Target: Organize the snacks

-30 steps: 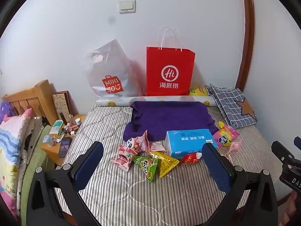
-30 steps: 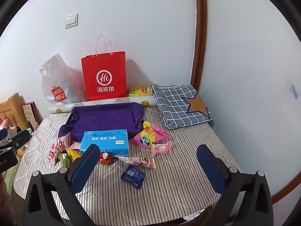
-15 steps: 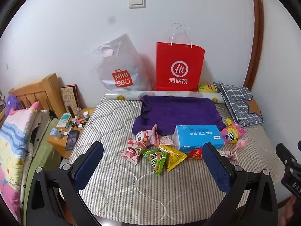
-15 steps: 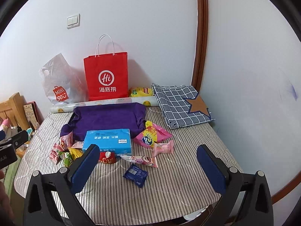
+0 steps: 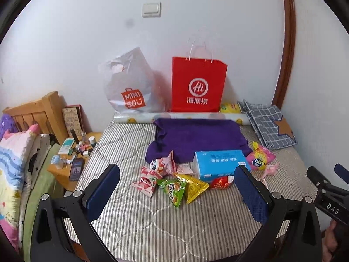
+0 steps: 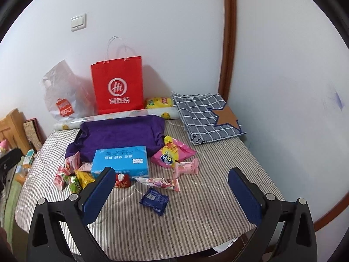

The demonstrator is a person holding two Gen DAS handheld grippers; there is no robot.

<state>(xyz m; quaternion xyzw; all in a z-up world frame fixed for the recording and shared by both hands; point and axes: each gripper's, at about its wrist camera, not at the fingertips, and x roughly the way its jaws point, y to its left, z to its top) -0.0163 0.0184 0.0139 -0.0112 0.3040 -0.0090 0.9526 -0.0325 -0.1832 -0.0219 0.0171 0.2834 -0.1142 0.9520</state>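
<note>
Reading labels first: red paper carrier bag (image 5: 198, 85) with white rope handles carries a white "Hi" roundel over three Chinese characters; translucent grey plastic bag (image 5: 130, 87) beside it reads "MINI SO" on an orange bag logo. Both stand against the wall at the far edge of the grey-striped quilted bed (image 6: 196, 207); contents of neither can be seen. "DAS" shows on the right tool's body at the edge of the left view.

Count of snacks on the bed, near side of the purple towel (image 6: 122, 135): light-blue rectangular tissue box (image 6: 121, 160) with unreadable print, one; pink packets left of it, at least three (image 5: 146, 181); green triangular packet (image 5: 173, 188), one; yellow triangular packet (image 5: 194, 186), one; small red packet (image 6: 122, 181), one; pink-and-yellow bag (image 6: 171, 155), one; pink twist-wrapped sweet (image 6: 186, 167), one; long pink wrapper (image 6: 159, 182), one; dark-blue square packet (image 6: 154, 200) with barcode, one. Yellow bag (image 6: 159, 102) lies by the wall.

Left tool (image 5: 176, 193): jaws wide, empty, above the near bed edge. Right tool (image 6: 172, 194): jaws wide, empty.
</note>
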